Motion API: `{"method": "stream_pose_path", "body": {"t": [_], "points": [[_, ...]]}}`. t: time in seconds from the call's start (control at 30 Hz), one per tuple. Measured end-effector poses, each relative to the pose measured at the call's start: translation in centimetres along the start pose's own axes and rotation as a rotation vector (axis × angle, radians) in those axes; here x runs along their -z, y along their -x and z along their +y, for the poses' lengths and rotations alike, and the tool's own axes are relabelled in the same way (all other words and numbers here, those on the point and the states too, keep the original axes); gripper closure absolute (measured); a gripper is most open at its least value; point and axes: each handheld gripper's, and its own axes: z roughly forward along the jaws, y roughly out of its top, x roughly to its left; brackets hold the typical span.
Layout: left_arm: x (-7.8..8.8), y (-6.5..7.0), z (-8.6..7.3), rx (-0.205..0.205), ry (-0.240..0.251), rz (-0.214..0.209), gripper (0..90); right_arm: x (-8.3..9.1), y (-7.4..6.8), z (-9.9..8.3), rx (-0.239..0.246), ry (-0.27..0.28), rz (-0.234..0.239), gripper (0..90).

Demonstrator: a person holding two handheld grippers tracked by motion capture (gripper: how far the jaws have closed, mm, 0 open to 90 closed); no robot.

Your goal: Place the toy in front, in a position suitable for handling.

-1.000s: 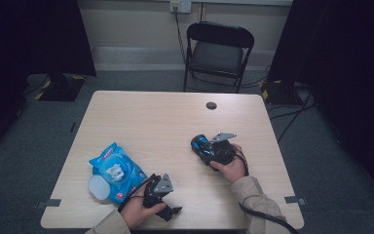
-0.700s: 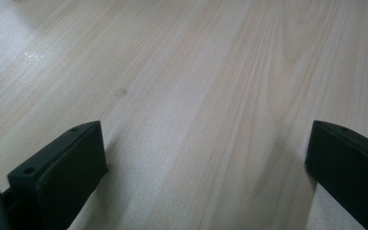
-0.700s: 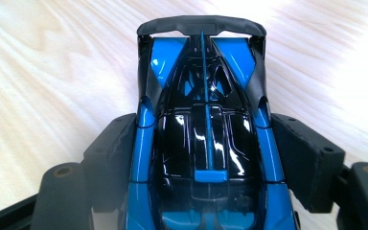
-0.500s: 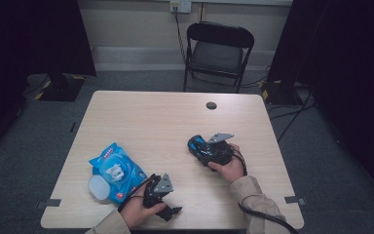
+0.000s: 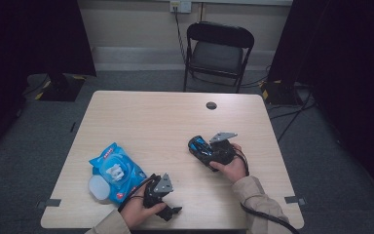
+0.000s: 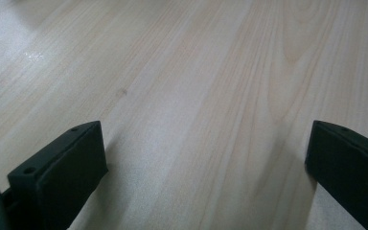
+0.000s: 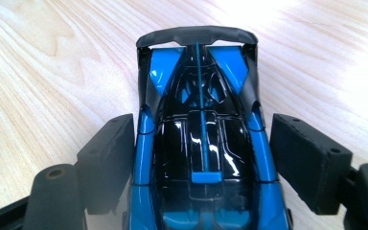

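Right gripper (image 7: 199, 158) straddles toy car (image 7: 201, 143), apparently lengthwise.

A blue wipes packet (image 5: 117, 170) lies on the wooden table (image 5: 146, 122); a black folding chair (image 5: 217, 53) stands behind.

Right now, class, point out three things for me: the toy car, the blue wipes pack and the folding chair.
toy car (image 7: 202, 143): right gripper view, on its glossy black roof.
blue wipes pack (image 5: 114, 168): high view, on its white flap.
folding chair (image 5: 217, 57): high view, on its seat.
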Motion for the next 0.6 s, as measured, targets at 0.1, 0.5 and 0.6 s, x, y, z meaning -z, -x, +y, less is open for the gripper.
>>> {"method": "stream_pose_path", "body": {"t": [0.1, 0.5, 0.6], "points": [[0.0, 0.0, 0.0, 0.0, 0.0, 0.0, 0.0, 0.3, 0.0, -0.2, -0.01, -0.008, -0.006, 21.1], [0.0, 0.0, 0.0, 0.001, 0.0, 0.0, 0.0, 2.4, -0.2, -1.0, -0.046, 0.021, -0.03, 15.9], [0.0, 0.0, 0.0, 0.0, 0.0, 0.0, 0.0, 2.7, -0.2, -1.9, -0.064, 0.018, -0.042, 15.3]]}}
